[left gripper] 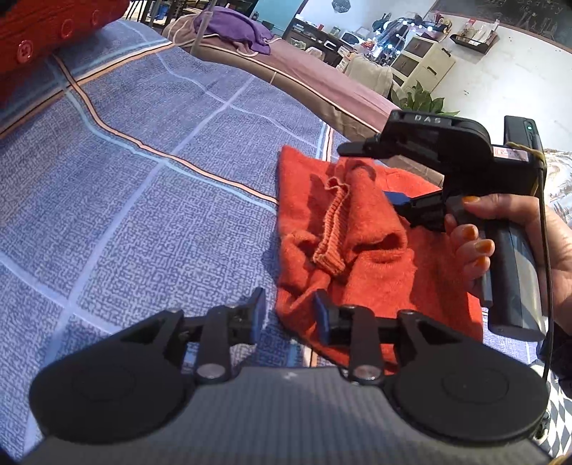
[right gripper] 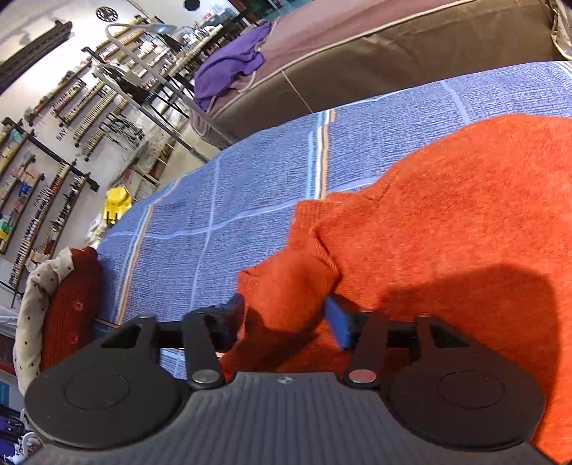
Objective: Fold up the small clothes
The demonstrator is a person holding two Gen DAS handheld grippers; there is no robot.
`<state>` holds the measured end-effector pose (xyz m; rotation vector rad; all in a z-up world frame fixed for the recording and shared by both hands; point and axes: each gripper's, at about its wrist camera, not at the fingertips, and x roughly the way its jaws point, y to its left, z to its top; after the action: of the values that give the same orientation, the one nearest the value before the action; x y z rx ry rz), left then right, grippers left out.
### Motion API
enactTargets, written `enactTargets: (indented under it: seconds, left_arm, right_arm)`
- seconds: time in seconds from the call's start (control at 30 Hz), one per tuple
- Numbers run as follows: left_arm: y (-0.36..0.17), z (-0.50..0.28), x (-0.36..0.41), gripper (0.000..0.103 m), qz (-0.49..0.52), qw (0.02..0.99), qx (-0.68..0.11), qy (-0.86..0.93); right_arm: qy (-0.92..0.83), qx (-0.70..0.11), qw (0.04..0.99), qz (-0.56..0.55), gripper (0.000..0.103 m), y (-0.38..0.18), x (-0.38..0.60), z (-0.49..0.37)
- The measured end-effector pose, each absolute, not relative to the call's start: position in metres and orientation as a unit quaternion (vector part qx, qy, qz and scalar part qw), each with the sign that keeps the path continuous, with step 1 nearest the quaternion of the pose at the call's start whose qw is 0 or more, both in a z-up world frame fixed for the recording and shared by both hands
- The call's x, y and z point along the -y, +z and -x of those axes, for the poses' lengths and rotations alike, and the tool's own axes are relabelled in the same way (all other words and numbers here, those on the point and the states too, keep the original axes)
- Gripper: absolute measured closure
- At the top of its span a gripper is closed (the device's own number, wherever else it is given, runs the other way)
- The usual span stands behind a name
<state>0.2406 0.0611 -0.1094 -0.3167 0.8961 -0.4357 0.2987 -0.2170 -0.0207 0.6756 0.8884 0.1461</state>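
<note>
An orange knit sweater [left gripper: 357, 243] lies bunched on the blue checked bedspread [left gripper: 143, 179], right of centre in the frame, one ribbed cuff [left gripper: 330, 229] folded across its middle. At the bottom, the left gripper [left gripper: 287, 316] hangs with its jaws apart at the sweater's near hem, the right-hand pad over the fabric. At the right edge, a hand with orange nails [left gripper: 500, 236] holds the right gripper [left gripper: 389, 179], its blue-tipped finger seemingly against the sweater. A red buttoned garment [left gripper: 43, 39] sits upper left; purple cloth [left gripper: 232, 27] rests on the bed beyond.
</note>
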Motion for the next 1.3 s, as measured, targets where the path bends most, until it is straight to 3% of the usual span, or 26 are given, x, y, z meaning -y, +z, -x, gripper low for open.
enactTargets:
  seconds: [0.1,0.17,0.33,0.43,0.53,0.93,1.17,1.3]
  left_arm:
    - [-0.107,-0.234,-0.062,0.055,0.145,0.868,-0.431,-0.198]
    - [-0.103,-0.231,-0.063,0.033,0.145,0.87,-0.431,-0.19]
    - [-0.087,-0.22,-0.072,0.015,0.166,0.878,-0.412,-0.178]
    - [-0.08,-0.214,-0.07,0.013,0.169,0.875,-0.412,-0.189]
    - [-0.077,-0.205,-0.066,0.004,0.176,0.872,-0.412,-0.198]
    - [-0.092,-0.176,-0.023,0.002,0.178,0.833,-0.464,-0.244]
    - [-0.125,-0.168,-0.01,0.001,0.244,0.793,-0.493,-0.262]
    - [-0.132,-0.172,-0.017,0.0,0.279,0.798,-0.472,-0.251]
  right_arm:
    - [0.083,-0.414,0.856,-0.3,0.0,-0.013,0.211,-0.299]
    - [0.095,-0.406,0.864,-0.281,0.0,-0.003,0.21,-0.292]
    - [0.102,-0.339,0.897,-0.264,0.0,0.028,0.225,-0.254]
    - [0.086,-0.314,0.901,-0.286,0.0,0.036,0.254,-0.226]
    - [0.067,-0.308,0.892,-0.324,0.0,0.031,0.29,-0.196]
    - [-0.001,-0.298,0.825,-0.48,0.0,-0.036,0.351,-0.074]
    - [0.011,-0.305,0.786,-0.537,0.0,-0.073,0.334,-0.06]
    - [0.024,-0.295,0.791,-0.536,0.0,-0.075,0.333,-0.063]
